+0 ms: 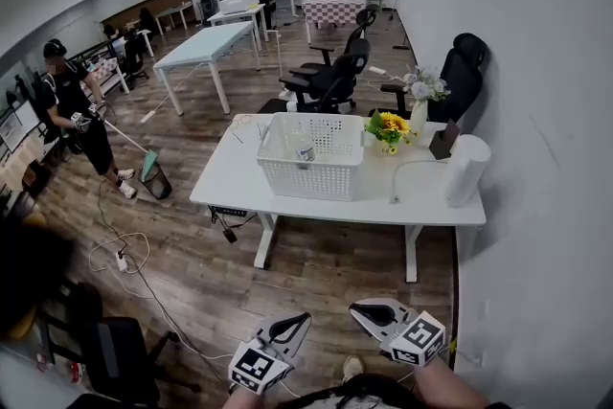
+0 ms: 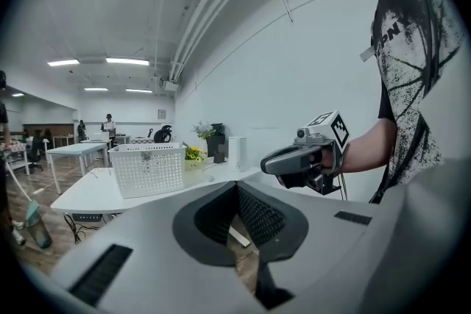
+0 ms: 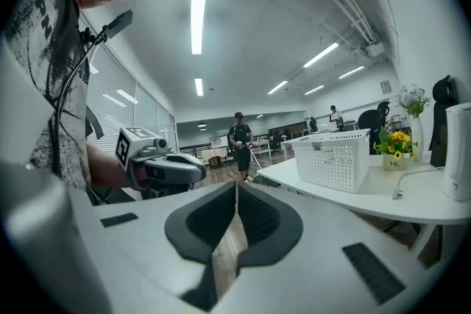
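Observation:
Both grippers are held low over the wooden floor, well short of the white table (image 1: 239, 185). My left gripper (image 1: 297, 323) has its jaws closed together, tips touching, nothing between them (image 2: 237, 187). My right gripper (image 1: 362, 308) is likewise shut and empty (image 3: 236, 186). Each gripper view catches the other gripper beside it: the right gripper (image 2: 302, 158) and the left gripper (image 3: 165, 169). A white perforated basket (image 1: 311, 158) stands on the table, also seen as the basket (image 2: 151, 169) and the basket (image 3: 335, 158). Something small lies inside it.
Yellow flowers (image 1: 390, 129), a white-flower vase (image 1: 421, 96), a dark stand (image 1: 442, 141) and a white cylinder (image 1: 466, 170) with a cable sit at the table's right end. Black office chairs (image 1: 330, 81) stand behind. A person (image 1: 72, 105) sweeps at left; cables (image 1: 124, 254) trail across the floor.

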`<state>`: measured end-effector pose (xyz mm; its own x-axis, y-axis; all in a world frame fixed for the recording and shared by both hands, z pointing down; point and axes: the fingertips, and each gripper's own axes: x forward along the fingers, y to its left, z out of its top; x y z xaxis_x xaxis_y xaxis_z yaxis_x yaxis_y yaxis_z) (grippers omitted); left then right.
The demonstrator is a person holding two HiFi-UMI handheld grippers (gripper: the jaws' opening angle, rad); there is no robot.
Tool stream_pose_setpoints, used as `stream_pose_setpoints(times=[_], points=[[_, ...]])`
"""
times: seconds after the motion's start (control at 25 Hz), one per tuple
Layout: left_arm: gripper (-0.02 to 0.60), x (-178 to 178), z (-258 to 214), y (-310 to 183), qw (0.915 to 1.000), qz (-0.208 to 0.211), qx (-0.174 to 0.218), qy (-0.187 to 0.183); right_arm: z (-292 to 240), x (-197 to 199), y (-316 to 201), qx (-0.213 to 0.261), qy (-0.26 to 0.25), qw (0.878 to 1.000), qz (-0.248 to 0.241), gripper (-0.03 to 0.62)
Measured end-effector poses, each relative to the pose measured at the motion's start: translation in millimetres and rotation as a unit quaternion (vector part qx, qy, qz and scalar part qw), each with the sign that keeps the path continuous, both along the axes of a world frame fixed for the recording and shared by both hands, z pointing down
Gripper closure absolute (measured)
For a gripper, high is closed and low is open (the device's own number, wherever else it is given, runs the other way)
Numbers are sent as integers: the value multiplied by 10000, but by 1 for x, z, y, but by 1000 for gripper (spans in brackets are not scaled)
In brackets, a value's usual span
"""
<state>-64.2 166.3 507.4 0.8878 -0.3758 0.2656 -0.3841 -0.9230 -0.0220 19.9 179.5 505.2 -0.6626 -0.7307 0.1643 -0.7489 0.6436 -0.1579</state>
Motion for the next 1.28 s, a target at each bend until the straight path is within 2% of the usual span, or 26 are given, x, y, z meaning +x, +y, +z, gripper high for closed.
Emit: stream_pose_setpoints(times=[0.32, 0.56, 0.96, 1.28], points=[[571, 45, 9, -31, 9997, -203, -64, -86, 7, 48, -38, -13, -29, 9998, -193, 569], [571, 67, 10, -50, 9994, -333, -64, -95, 9, 68, -54, -31, -39, 9994, -354, 569], [571, 76, 18, -75, 9985, -532, -145, -10, 10, 77, -82, -12, -36, 9986, -520, 569], [571, 75, 22, -110, 9986, -491, -193, 22, 7, 69, -116, 25, 31, 9985, -546, 569]])
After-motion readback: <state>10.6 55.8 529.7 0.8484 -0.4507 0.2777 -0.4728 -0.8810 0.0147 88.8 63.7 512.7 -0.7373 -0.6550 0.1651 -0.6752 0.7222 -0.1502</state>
